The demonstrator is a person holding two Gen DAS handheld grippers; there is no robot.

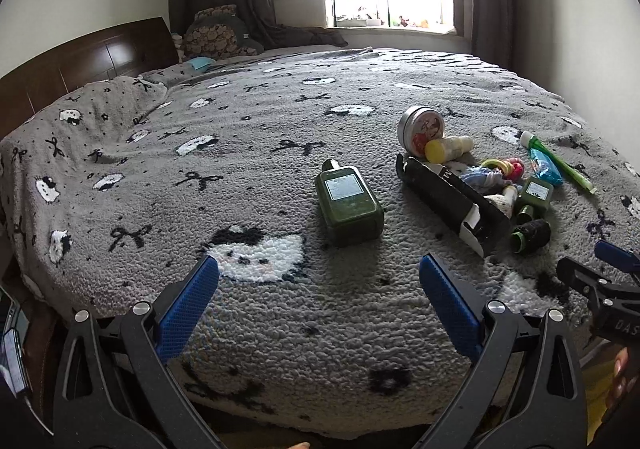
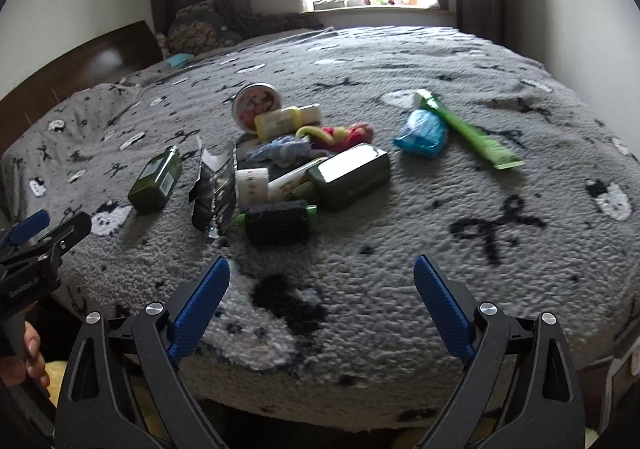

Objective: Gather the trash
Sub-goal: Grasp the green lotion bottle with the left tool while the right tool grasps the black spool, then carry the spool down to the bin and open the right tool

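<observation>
Both grippers hang over the near edge of the bed (image 1: 120,185), jaws apart, nothing between the pads. The left gripper (image 1: 320,273) faces the lone green bottle (image 1: 348,205), which lies flat straight ahead of it on the blanket, apart from the pile, cap end away, long axis running roughly along the gripper's line and tilted slightly left. So the left hand looks nearer to that bottle, and the jaws would probably straddle its width without much wrist roll. The right gripper (image 2: 322,275) is open and empty too; the pile sits ahead and a bit left of it, the black spool (image 2: 278,221) nearest, lying crosswise. Behind it lie a black wrapper (image 2: 214,189), a second green bottle (image 2: 352,173), a round tin (image 2: 256,101) tipped on edge and a yellow-capped tube (image 2: 288,119). Off to the right, clear of the pile, lie a blue packet (image 2: 420,133) and a green tube (image 2: 468,129), touching. No bin or bag is in view, so the drop point is unknown. The small items in the pile overlap, and the right view is blurred: several can't be identified. A hand (image 2: 28,353) on the left gripper's handle is cut off at the frame edge.
</observation>
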